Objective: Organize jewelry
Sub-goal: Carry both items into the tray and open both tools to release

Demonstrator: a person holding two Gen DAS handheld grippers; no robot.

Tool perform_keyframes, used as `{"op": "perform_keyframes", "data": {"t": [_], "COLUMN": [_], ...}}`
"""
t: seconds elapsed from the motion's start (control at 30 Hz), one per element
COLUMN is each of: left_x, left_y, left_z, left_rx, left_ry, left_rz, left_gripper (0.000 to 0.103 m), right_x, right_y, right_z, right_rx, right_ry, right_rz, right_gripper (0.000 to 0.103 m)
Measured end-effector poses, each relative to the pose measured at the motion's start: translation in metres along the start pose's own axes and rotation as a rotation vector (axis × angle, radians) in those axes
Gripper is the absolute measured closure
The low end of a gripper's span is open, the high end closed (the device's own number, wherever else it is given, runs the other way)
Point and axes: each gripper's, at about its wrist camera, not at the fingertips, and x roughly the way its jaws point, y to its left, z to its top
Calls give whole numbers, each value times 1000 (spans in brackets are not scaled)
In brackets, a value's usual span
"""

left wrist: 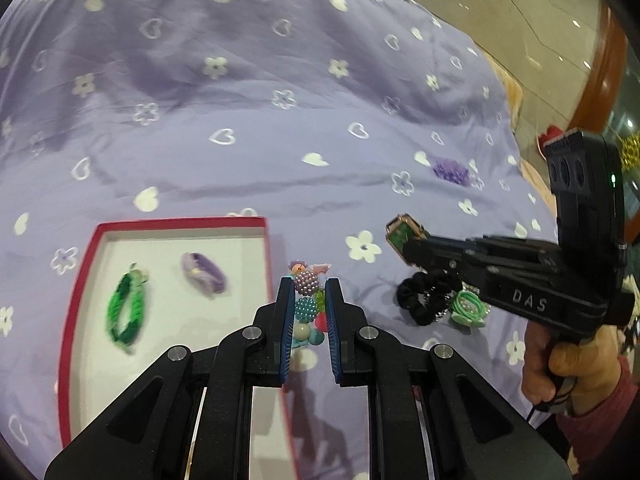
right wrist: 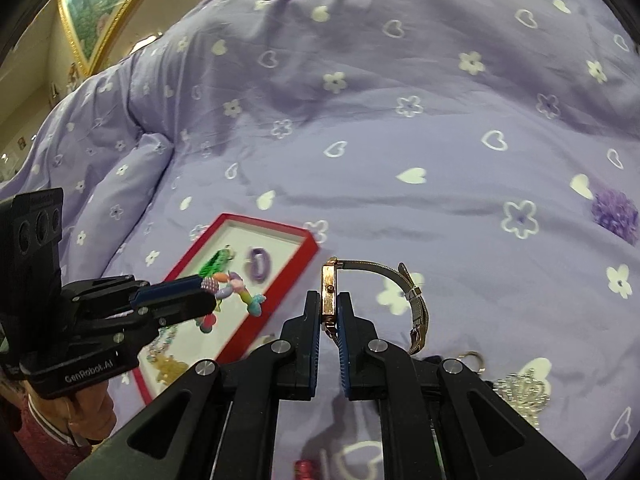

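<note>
My left gripper (left wrist: 307,282) is shut on a colourful bead bracelet (left wrist: 306,307) and holds it beside the right rim of the red box (left wrist: 80,272); it also shows in the right wrist view (right wrist: 210,294) over the box (right wrist: 276,312). The box holds a green bracelet (left wrist: 126,310) and a purple band (left wrist: 203,274). My right gripper (right wrist: 330,296) is shut on a rose-gold watch (right wrist: 329,286) with a metal mesh strap (right wrist: 416,300), held above the bed. In the left wrist view the watch face (left wrist: 402,232) sticks out of the right gripper (left wrist: 408,242).
A purple bedspread (left wrist: 280,140) with white hearts and flowers lies under everything. A black scrunchie (left wrist: 424,300) and green hair ties (left wrist: 470,308) lie under the right gripper. A purple pompom (right wrist: 614,214) lies far right. A silver crown piece (right wrist: 524,394) and a ring (right wrist: 472,360) lie near right.
</note>
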Motion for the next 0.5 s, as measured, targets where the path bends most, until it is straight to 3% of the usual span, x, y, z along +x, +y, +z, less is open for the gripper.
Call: {"op": "perform_keyframes", "data": {"t": [0.5], "left_x": [-32], "left_y": [61], "left_z": [-18], "left_rx": [-105], "left_ry": [-34], "left_rz": [82], "left_gripper": [90], "right_x": [33], "right_y": [66], "right_z": [-1], "right_rx": [-87], "right_ry": [45], "right_rz": [80], "right_gripper": [96]}}
